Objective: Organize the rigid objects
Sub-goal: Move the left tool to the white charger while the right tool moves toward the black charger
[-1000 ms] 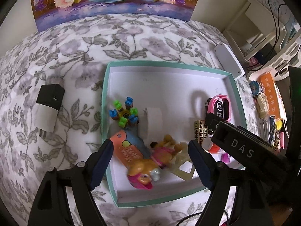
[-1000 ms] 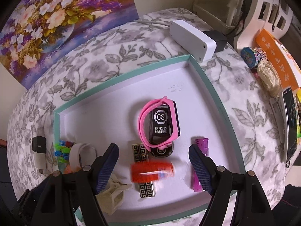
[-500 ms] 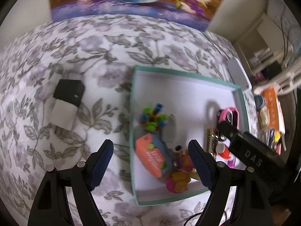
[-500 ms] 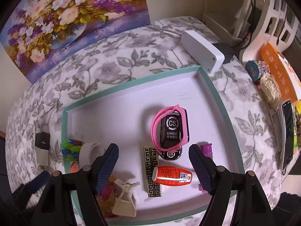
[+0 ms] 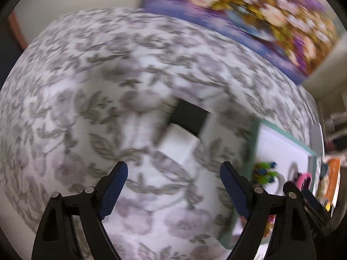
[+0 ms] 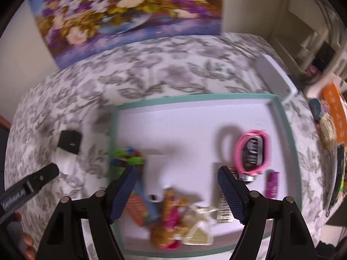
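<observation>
A black-and-white charger block (image 5: 184,127) lies on the floral cloth, just ahead of my open, empty left gripper (image 5: 173,186). It also shows in the right wrist view (image 6: 69,143), left of the teal-rimmed white tray (image 6: 195,97). My right gripper (image 6: 176,190) is open and empty above the tray's front half. The tray holds a pink-banded watch (image 6: 253,153), a purple tube (image 6: 272,184), a patterned bar (image 6: 223,208), a doll (image 6: 169,221), a cream clip (image 6: 199,227) and a colourful spinner toy (image 6: 128,157). Both views are motion-blurred.
A flower painting (image 6: 130,15) leans at the back. A white box (image 6: 275,75) sits by the tray's far right corner. Clutter with an orange booklet (image 6: 334,112) lies right of the tray. The tray's edge (image 5: 258,143) shows right of the left gripper.
My left gripper has swung left, away from the tray, and now faces the charger block. My right gripper has shifted left over the tray; the orange bottle is no longer visible between its fingers.
</observation>
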